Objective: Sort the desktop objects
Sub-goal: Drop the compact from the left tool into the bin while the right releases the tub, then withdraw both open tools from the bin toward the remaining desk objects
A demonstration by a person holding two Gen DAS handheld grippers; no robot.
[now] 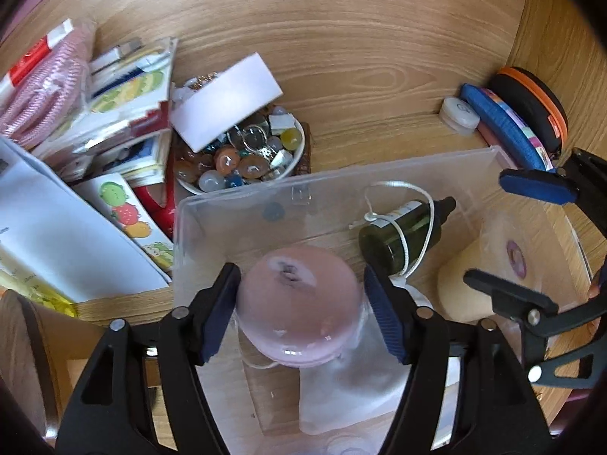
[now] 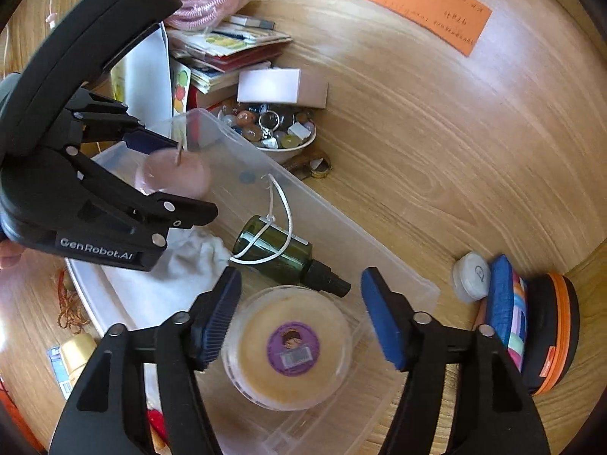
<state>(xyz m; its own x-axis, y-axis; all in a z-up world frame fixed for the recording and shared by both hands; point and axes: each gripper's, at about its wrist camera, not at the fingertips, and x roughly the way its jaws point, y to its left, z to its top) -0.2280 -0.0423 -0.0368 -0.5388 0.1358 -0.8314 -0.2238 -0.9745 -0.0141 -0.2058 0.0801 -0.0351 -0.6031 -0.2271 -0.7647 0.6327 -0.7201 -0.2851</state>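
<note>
Fingers first: your left gripper (image 1: 301,303) straddles the pink round jar (image 1: 299,303), pads just beside its sides; a sliver of gap shows on each side, so you seem to be letting go, not clamping. Your right gripper (image 2: 299,316) stands open above the cream tub (image 2: 290,345), with clear space between both pads and its rim.

Beneath and ahead of both sets of fingers, the clear plastic bin (image 2: 379,261) takes the sorted things; both round containers sit inside its walls, likely dropped there as one group. Between the two grippers lies the dark green bottle (image 2: 277,252) on its side, a white cord (image 2: 284,204) looped round it. Beyond the left fingertips, outside the bin, the bowl of beads (image 1: 242,159) is unsorted. Right of your right fingers, the small white disc (image 2: 472,276) leans against the cases.
</note>
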